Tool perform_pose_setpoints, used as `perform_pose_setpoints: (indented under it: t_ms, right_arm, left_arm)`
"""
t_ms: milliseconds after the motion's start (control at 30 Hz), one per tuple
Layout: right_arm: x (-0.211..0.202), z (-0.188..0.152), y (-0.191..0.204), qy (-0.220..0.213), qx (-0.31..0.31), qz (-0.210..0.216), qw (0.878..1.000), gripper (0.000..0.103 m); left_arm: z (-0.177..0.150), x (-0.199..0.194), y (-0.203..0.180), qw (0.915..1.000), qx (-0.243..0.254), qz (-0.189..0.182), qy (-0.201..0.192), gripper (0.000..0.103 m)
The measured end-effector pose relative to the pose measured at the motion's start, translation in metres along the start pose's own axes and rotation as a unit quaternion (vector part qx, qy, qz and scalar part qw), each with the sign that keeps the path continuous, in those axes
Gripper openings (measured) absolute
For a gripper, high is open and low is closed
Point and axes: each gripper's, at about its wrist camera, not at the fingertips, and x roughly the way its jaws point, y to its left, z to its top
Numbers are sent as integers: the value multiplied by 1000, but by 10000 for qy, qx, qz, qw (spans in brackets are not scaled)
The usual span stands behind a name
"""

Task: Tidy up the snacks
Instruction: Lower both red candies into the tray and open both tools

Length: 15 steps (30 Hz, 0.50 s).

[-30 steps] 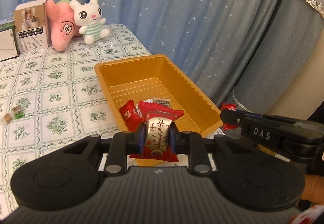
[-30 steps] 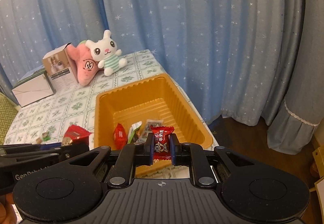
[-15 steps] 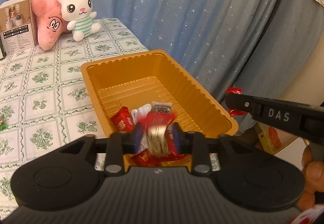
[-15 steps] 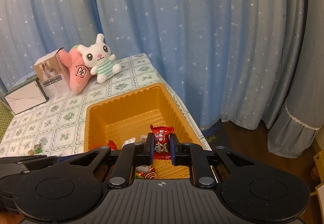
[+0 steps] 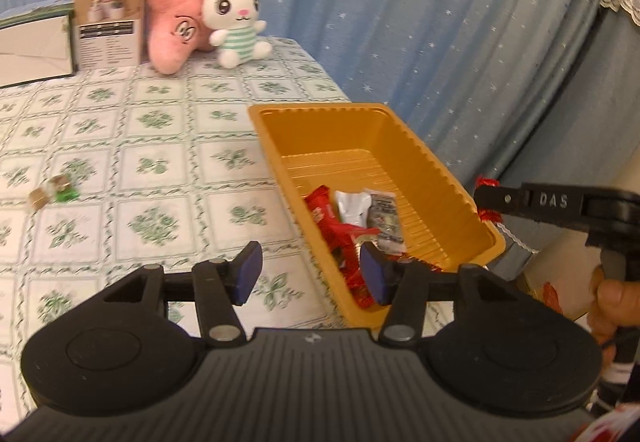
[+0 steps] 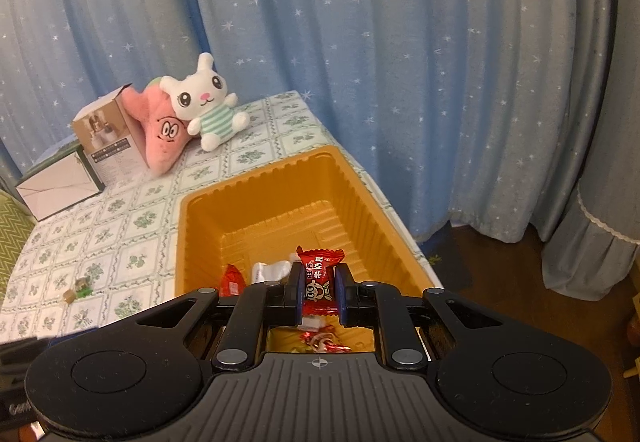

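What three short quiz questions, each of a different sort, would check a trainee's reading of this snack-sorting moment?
1. True or false: the left gripper is shut on a snack.
2. What does the right gripper hold? A) a red candy B) a green candy C) nothing
3. Fill in: the loose wrapped snacks already sorted lie inside the orange ____.

Key:
1. False. Its jaws have just been opening and nothing is between them.
2. A. The red candy is pinched above the tray.
3. Tray. A silver packet and red wrappers lie at its near end; the small sweets on the tablecloth are outside it.
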Motion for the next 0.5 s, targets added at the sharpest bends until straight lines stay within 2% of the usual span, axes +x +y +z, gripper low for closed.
perform_pose_setpoints:
  t_ms: [67, 133, 200, 233, 267, 500]
  right_arm:
    - [3, 3, 2, -18, 23, 130, 9999, 16]
    - [7, 5, 3, 11, 25, 189, 9998, 19]
    - [7, 7, 4, 7, 66, 206, 9998, 44]
    - [4, 7, 2, -51, 151, 243, 9996, 63]
    - [0, 6, 1, -127, 232, 260, 9993, 66]
    - [-23, 2, -4, -154, 426, 181, 9988, 66]
  left_arm:
    - [-2, -6, 6, 10000, -61, 42, -36, 52]
    - [-3, -12, 11, 9999, -91, 85, -74, 59]
    - [-4, -17, 14, 9998, -113, 117, -95, 62]
    - [-5, -20, 16, 9998, -130, 138, -109, 63]
    - [-6, -23, 18, 9997, -150, 169, -133, 63]
    - [-10, -42, 27, 9992, -231, 237, -229, 69]
